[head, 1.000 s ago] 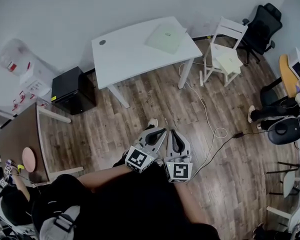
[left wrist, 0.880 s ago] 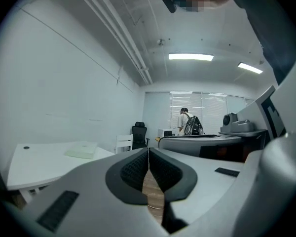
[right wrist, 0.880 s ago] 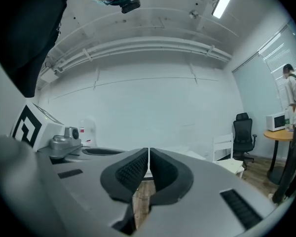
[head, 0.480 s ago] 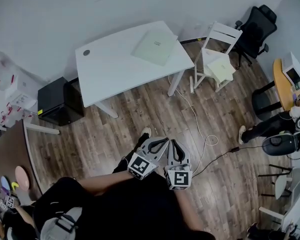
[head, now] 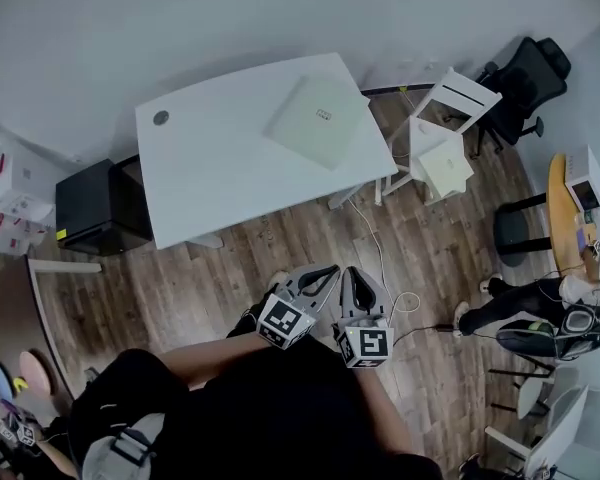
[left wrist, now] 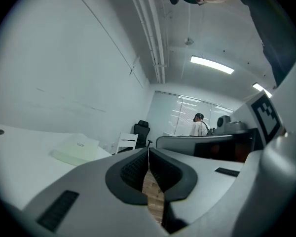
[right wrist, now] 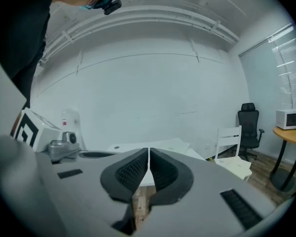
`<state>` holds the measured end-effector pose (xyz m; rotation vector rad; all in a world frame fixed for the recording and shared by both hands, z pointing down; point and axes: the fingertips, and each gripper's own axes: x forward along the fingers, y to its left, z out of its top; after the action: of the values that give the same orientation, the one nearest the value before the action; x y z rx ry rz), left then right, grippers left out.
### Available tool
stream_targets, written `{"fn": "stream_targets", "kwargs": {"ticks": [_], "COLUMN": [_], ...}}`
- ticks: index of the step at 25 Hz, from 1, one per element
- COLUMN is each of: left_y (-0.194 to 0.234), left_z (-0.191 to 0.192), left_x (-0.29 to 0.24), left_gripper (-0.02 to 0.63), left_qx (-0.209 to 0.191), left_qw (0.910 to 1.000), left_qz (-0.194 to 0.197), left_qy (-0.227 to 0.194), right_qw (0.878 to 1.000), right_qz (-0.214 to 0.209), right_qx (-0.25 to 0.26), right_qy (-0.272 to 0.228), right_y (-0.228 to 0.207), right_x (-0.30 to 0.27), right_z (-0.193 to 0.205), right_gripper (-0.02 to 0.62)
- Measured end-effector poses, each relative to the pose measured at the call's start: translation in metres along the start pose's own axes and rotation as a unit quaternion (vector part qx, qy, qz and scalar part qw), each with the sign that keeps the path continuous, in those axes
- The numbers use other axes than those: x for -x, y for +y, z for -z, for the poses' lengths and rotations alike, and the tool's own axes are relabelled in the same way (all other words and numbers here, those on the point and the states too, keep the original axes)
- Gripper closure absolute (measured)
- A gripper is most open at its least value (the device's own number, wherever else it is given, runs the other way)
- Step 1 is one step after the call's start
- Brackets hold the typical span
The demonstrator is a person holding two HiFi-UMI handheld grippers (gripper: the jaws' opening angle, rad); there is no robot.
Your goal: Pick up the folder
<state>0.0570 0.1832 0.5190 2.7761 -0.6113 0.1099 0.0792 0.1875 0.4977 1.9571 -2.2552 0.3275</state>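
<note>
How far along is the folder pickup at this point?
Done: nothing yet; the folder lies flat on the white table, untouched. In hand: the left gripper and right gripper sit side by side over the wood floor, short of the table, jaws shut and empty, aimed toward it. Left: reach the table, open the jaws, grip the folder and lift it.

Head view: print on the folder (head: 318, 120) too small to read. White table (head: 210, 168) hides most of its own legs. Brown table (head: 5, 313) cut by the left edge, person (head: 500, 308) runs off the right edge. Wearer's torso (head: 260, 418) blocks the floor below. Left gripper view: distant person (left wrist: 199, 125) too small for detail.
</note>
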Motion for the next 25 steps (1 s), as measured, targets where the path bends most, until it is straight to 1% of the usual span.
{"fn": "stream_targets", "kwargs": {"ticks": [2, 5, 9, 11, 15, 19, 22, 25], "left_y": [0.02, 0.053, 0.082, 0.096, 0.125, 0.155, 0.173, 0.195], "left_z": [-0.01, -0.02, -0.031, -0.034, -0.039, -0.036, -0.033, -0.032], "left_x": [-0.006, -0.011, -0.02, -0.027, -0.034, -0.042, -0.053, -0.072], "left_gripper": [0.588, 0.588, 0.588, 0.588, 0.588, 0.588, 0.588, 0.588], "left_qx": [-0.001, -0.004, -0.015, -0.019, -0.017, -0.026, -0.023, -0.024], "left_qw": [1.0, 0.9999, 0.9997, 0.9995, 0.9987, 0.9974, 0.9968, 0.9957], "left_qz": [0.002, -0.011, -0.019, -0.025, -0.049, -0.067, -0.076, -0.088], "left_qy": [0.002, 0.004, 0.004, 0.003, -0.002, 0.0, 0.002, 0.016], "right_qw": [1.0, 0.999, 1.0, 1.0, 0.999, 0.999, 0.999, 0.999], "right_qz": [0.013, 0.029, 0.025, 0.028, 0.038, 0.028, 0.029, 0.03], "right_qx": [0.0, -0.008, -0.006, -0.007, -0.02, -0.028, -0.02, -0.02], "right_qy": [-0.012, -0.017, -0.008, -0.005, -0.004, -0.001, 0.0, 0.013], "right_y": [-0.009, -0.015, -0.013, -0.02, -0.033, -0.038, -0.052, -0.072], "right_x": [-0.026, -0.055, -0.075, -0.084, -0.1, -0.129, -0.15, -0.177], "right_z": [-0.015, -0.024, -0.023, -0.021, -0.019, -0.015, -0.016, -0.014], "right_gripper": [0.56, 0.56, 0.56, 0.56, 0.56, 0.56, 0.56, 0.56]}}
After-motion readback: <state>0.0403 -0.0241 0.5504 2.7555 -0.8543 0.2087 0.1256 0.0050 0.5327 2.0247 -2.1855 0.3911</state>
